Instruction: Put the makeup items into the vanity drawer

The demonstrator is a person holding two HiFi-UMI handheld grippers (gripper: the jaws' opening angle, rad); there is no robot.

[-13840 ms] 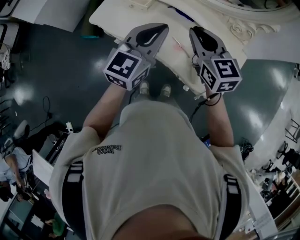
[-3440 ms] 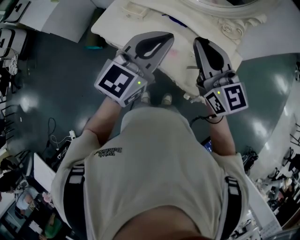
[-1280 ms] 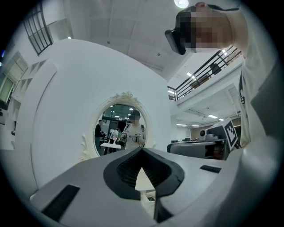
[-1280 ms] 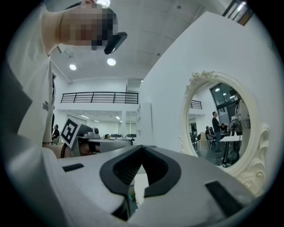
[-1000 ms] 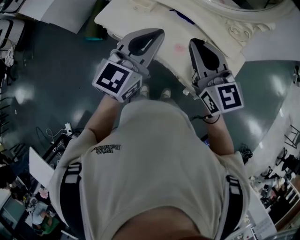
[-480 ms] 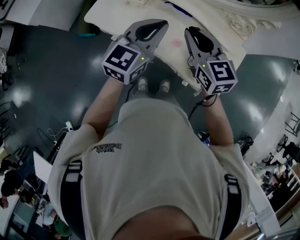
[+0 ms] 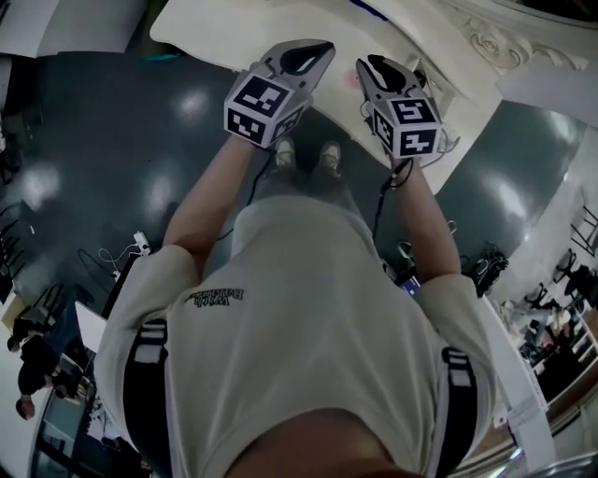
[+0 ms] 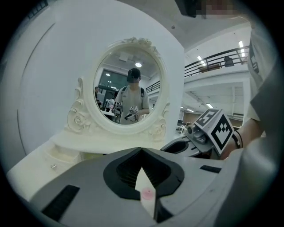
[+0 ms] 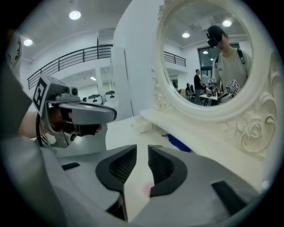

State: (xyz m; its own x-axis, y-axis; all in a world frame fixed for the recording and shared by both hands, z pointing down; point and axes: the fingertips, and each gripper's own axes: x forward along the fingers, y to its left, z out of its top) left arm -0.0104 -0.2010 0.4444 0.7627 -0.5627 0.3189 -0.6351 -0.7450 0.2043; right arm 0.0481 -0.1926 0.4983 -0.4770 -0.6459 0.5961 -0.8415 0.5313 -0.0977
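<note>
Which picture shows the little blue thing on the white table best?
The right gripper view. There the small blue object lies in plain sight on the white vanity top, close enough to see its long shape. The head view shows only a thin blue sliver at the top edge. The left gripper view doesn't show it at all.
</note>
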